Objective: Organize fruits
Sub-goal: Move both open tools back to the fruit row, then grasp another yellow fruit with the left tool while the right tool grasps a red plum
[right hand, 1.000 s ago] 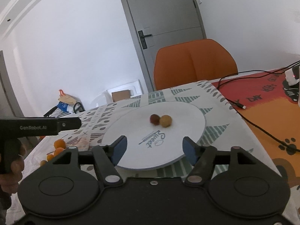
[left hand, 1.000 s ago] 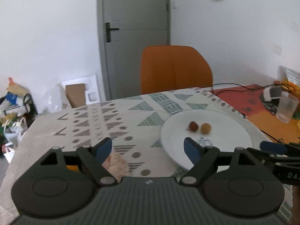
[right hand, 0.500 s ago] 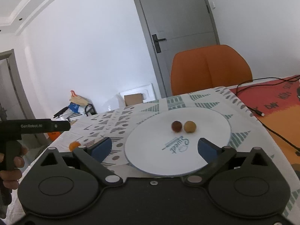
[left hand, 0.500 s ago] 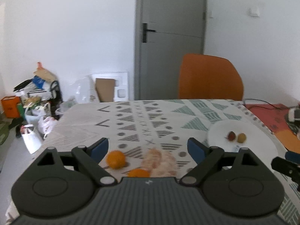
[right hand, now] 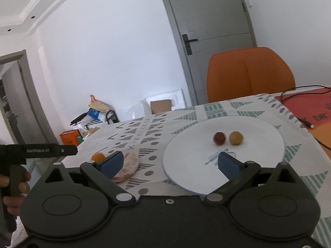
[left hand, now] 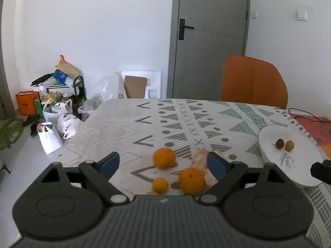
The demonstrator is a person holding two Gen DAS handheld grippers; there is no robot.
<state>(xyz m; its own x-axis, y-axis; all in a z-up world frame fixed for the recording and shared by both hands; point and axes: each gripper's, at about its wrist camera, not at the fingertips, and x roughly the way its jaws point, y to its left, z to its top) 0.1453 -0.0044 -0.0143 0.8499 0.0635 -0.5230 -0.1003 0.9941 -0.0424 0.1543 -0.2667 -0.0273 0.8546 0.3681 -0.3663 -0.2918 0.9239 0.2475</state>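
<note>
Three oranges [left hand: 164, 158] lie on the patterned desk [left hand: 115, 132] in the left wrist view, bunched between the spread fingers of the left claw [left hand: 163, 163], which is released and grasps nothing; its jaws have just been opening. The nearest orange [left hand: 191, 180] sits at about five o'clock from the farthest one, touching or just beside a pale peeled fruit [left hand: 201, 158] at its one o'clock. A small orange [left hand: 160, 185] lies close to the claw's body. At three o'clock the white plate [left hand: 298, 171] holds a red fruit [left hand: 279, 143] and a yellow fruit [left hand: 289, 145] side by side.

In the right wrist view, the right claw [right hand: 171, 164] hangs over the plate's near rim, released and empty, its jaws having just widened. The two small fruits sit at twelve o'clock from it. The left claw's handle shows at nine o'clock in a hand [right hand: 12, 188].

The risk, as I judge it: the oranges crowd together, so closing on one may knock a neighbour rolling toward the desk's edge, or squash the soft peeled fruit. A round orange could also slip from the pads.
</note>
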